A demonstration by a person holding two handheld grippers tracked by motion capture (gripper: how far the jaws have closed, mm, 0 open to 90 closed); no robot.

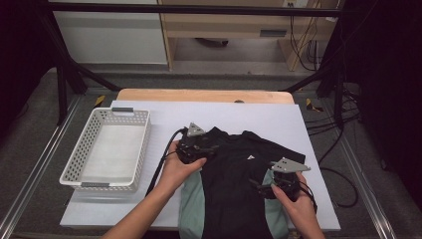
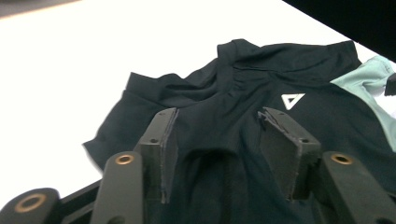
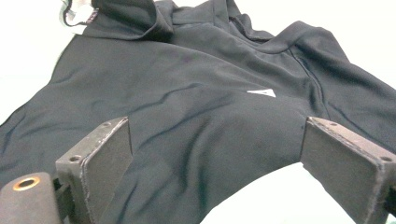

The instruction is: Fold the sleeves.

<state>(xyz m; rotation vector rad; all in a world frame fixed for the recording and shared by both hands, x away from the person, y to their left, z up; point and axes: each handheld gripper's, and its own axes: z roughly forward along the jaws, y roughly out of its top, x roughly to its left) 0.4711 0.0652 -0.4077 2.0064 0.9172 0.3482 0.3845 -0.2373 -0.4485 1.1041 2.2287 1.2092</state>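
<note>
A black shirt [image 1: 239, 174] with a small white triangle mark lies on the white sheet [image 1: 164, 114], right of centre on the table, its pale green sides showing at the near edge. The left gripper [image 1: 201, 149] rests at the shirt's left shoulder, jaws partly apart with cloth between them but not pinched. The right gripper [image 1: 263, 186] sits over the right side, jaws wide and gripping nothing. A white basket [image 1: 107, 149] stands to the left

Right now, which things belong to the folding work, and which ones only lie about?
In the job:
- shirt
- left gripper
- right gripper
- basket, probably

Lying about:
- cables on the floor
- shelf behind the table
</note>
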